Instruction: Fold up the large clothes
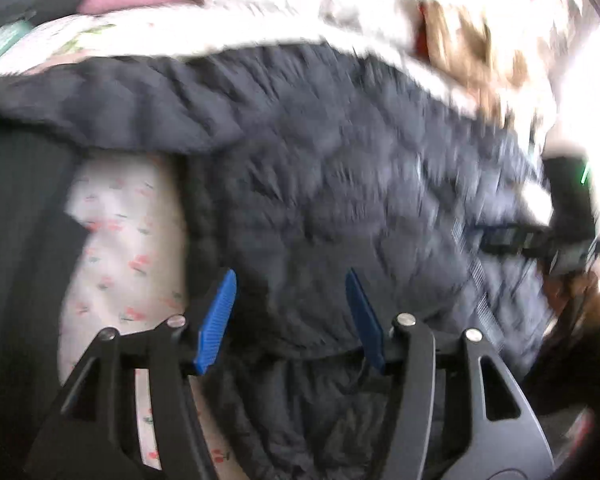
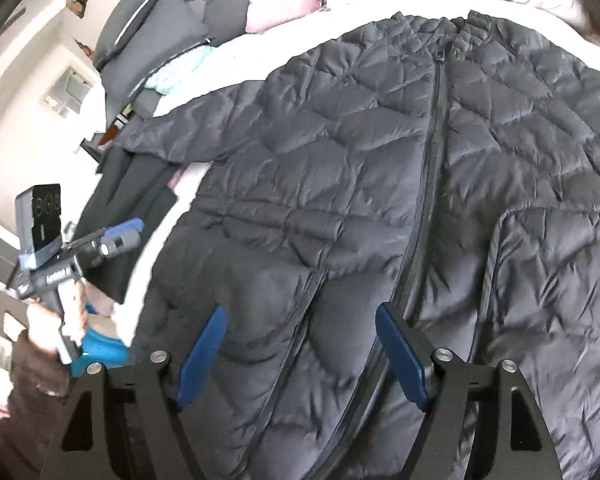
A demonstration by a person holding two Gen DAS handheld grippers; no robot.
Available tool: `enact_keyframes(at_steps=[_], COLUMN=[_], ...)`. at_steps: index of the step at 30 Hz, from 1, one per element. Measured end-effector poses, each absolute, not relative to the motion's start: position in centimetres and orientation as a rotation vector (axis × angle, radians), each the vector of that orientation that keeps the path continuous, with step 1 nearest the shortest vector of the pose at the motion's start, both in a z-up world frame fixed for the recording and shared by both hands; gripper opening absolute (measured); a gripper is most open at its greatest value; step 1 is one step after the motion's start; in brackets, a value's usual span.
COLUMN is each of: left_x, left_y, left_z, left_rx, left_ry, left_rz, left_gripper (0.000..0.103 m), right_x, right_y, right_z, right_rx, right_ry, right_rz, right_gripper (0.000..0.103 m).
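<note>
The dark quilted jacket [image 2: 380, 184] lies zipped and spread flat on my bed [image 2: 292, 20]. My right gripper [image 2: 300, 356] and left gripper [image 1: 292, 320] hover over it, jaws apart, gripping nothing.

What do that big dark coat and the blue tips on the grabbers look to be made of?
The coat looks like thin synthetic shell fabric, probably nylon or polyester, over puffy filling: stitched diamond quilting, a soft sheen, crinkled creases. The fill itself is hidden. The blue fingertips on the right gripper look like matte moulded plastic or rubber; the left wrist view shows fine ribbing on them.
</note>
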State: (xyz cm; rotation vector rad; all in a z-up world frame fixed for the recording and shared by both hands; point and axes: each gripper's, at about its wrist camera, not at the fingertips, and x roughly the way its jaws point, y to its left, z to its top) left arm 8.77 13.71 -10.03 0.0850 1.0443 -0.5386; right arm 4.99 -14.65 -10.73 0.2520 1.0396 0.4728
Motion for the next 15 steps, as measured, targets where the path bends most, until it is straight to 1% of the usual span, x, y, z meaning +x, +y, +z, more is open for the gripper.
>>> enact_keyframes(at_steps=[3,5,8,10,12,13,14,15], left_x=[7.9,6.7,6.2,6.2,6.3,6.3,6.3,6.5], left_y=[11.0,10.4,10.4,10.6,10.4,10.0,9.4,8.5], left_z=[-13.4,-14.0,-13.1,-11.9,-10.4,-9.9,-9.3,-8.7], left_rx=[0.335,0.439,0.448,0.424,0.408,0.398,0.387,0.371], left_ry=[1.164,1.173,1.179,1.159,1.112,1.094,1.076,1.056], left_rz=[-0.502,-0.511,-0.514,-0.505,-0.499,-0.500,-0.504,-0.518], left_gripper=[0.059,0.060,0.060,0.060,0.065,0.072,0.076,0.077], right_x=[5.3,5.0,4.1,3.7,3.3,3.2,3.2,3.2], right_y=[-13.9,-13.7,-13.6,-14.4,-16.1,-17.0,-18.2,-19.5], right_z=[-12.5,-13.6,-13.3,-12.4,-11.2,-10.7,-10.1,-9.7], right_rx=[0.118,0.025,-0.051,-0.032,0.012,0.030,0.056,0.085], right_ry=[1.097,1.137,1.132,1.116,1.081,1.065,1.046,1.030], right_rz=[0.401,0.366,0.396,0.404,0.392,0.377,0.352,0.324], right_gripper=[0.079,0.078,0.078,0.078,0.078,0.078,0.078,0.078])
